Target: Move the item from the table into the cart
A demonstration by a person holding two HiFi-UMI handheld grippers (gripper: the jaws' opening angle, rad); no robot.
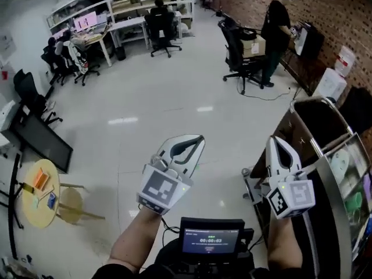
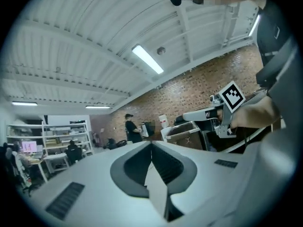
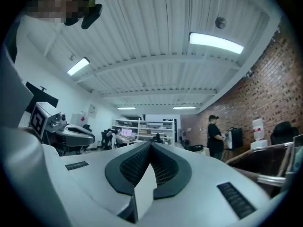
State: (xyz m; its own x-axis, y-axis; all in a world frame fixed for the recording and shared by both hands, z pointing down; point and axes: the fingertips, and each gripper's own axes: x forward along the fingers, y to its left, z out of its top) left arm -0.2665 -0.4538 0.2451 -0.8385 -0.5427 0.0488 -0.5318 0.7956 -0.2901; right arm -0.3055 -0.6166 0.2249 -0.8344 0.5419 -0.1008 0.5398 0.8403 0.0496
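Observation:
In the head view my left gripper is held up level over the open floor, jaws shut with nothing between them. To its right my right gripper is also shut and empty, beside the metal cart at the right edge. Far down on the left stands a small round yellow table bearing an orange item and a blue item, well away from both grippers. The left gripper view shows its closed jaws and the right gripper beyond. The right gripper view shows closed jaws.
A person stands at a bench by the brick wall at the back right. Office chairs and desks with seated people line the back. A wooden stool stands by the round table. A small screen hangs at my chest.

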